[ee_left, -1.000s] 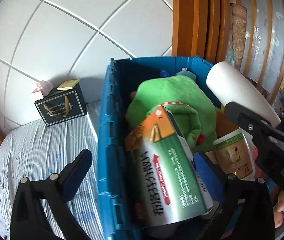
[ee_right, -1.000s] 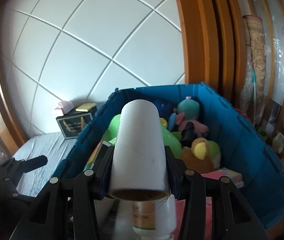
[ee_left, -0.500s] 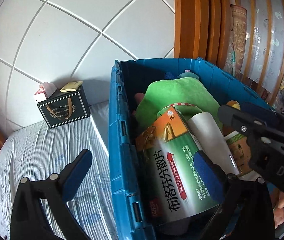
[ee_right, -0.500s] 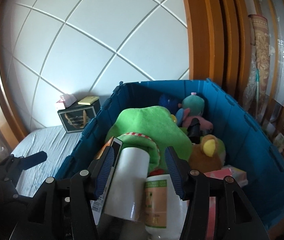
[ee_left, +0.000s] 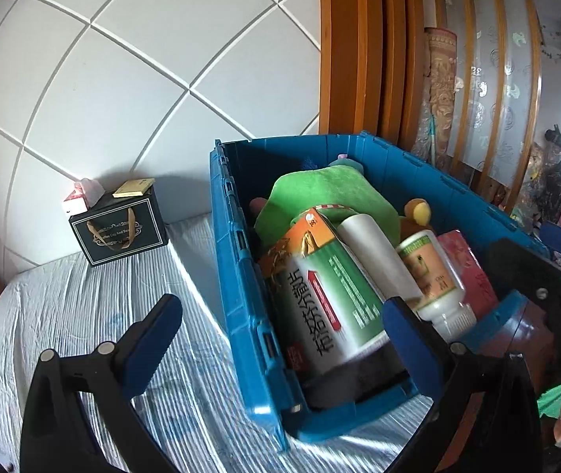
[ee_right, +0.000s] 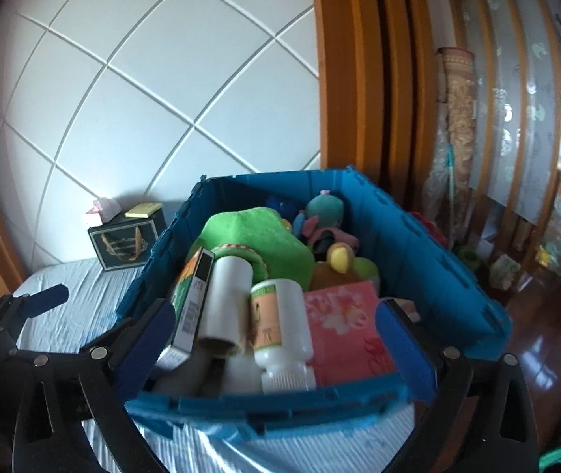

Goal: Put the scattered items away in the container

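A blue crate (ee_right: 430,252) stands on a striped bed sheet (ee_left: 83,307), filled close to its rim, with both handheld grippers poised over its near edge. The right gripper (ee_right: 272,347) hangs with its blue-padded jaws spread wide and nothing between them, straddling the crate's near wall; directly ahead of it a white cardboard roll (ee_right: 227,299) lies tilted among the contents, its open end toward the near wall, touching a green-and-orange medicine box (ee_right: 191,299) on one side and a white bottle (ee_right: 280,327) on the other. A pink floral packet (ee_right: 343,323) sits against the bottle toward the crate's right wall, and a green plush toy (ee_right: 257,236) and smaller stuffed animals fill the far half. The left gripper (ee_left: 280,339) is likewise fully open and holds nothing, one finger out over the sheet, the other inside the crate's near left corner beside the medicine box (ee_left: 320,295). The placing step looks finished, the roll (ee_left: 375,256) being at rest in the crate. Near the sheet's far edge, by the tiled wall, a dark gift bag (ee_left: 118,232) with small items on top stands well apart from the crate; whether it belongs to the tidying cannot be told. The next move probably calls for drawing both grippers clear and checking the sheet for anything left loose.
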The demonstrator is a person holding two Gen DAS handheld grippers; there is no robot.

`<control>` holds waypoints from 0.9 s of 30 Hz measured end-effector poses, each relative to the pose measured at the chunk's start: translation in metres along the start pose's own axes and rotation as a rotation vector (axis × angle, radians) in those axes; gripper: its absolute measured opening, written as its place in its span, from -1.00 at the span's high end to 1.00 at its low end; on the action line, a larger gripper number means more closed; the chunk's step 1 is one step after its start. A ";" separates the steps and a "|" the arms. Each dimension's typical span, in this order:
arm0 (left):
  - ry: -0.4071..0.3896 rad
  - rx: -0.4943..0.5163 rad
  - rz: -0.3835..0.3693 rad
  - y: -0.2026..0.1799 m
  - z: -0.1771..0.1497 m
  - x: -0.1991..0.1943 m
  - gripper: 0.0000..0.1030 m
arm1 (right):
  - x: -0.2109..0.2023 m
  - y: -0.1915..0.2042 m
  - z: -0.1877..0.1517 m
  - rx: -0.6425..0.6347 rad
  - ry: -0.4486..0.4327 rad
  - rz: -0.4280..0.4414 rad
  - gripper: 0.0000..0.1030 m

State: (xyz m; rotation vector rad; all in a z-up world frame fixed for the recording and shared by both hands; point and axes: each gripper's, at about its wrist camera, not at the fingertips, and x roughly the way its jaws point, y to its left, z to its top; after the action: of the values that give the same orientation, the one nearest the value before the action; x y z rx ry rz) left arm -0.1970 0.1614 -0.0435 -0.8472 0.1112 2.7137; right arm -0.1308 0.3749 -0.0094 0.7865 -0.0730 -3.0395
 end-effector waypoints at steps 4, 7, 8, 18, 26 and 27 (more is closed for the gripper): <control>-0.004 -0.010 0.019 -0.001 -0.013 -0.031 -1.00 | -0.028 0.002 -0.013 0.006 0.003 0.030 -0.99; -0.034 -0.016 0.036 -0.006 -0.020 -0.059 -1.00 | -0.047 0.004 -0.017 -0.028 -0.007 0.050 -0.99; -0.046 -0.029 0.044 -0.008 -0.022 -0.068 -1.00 | -0.053 0.004 -0.018 -0.041 -0.013 0.057 -0.99; -0.021 -0.120 0.123 -0.041 -0.041 -0.117 -1.00 | -0.090 -0.019 -0.031 -0.081 0.009 0.086 -0.99; -0.043 -0.086 0.127 -0.057 -0.046 -0.138 -1.00 | -0.107 -0.036 -0.043 -0.038 0.011 0.052 -0.99; -0.049 -0.083 0.128 -0.057 -0.047 -0.140 -1.00 | -0.107 -0.036 -0.044 -0.033 0.012 0.050 -0.99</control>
State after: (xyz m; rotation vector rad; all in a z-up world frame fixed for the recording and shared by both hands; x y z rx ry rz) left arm -0.0445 0.1726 -0.0014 -0.8213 0.0435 2.8746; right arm -0.0154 0.4107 0.0028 0.7885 -0.0412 -2.9802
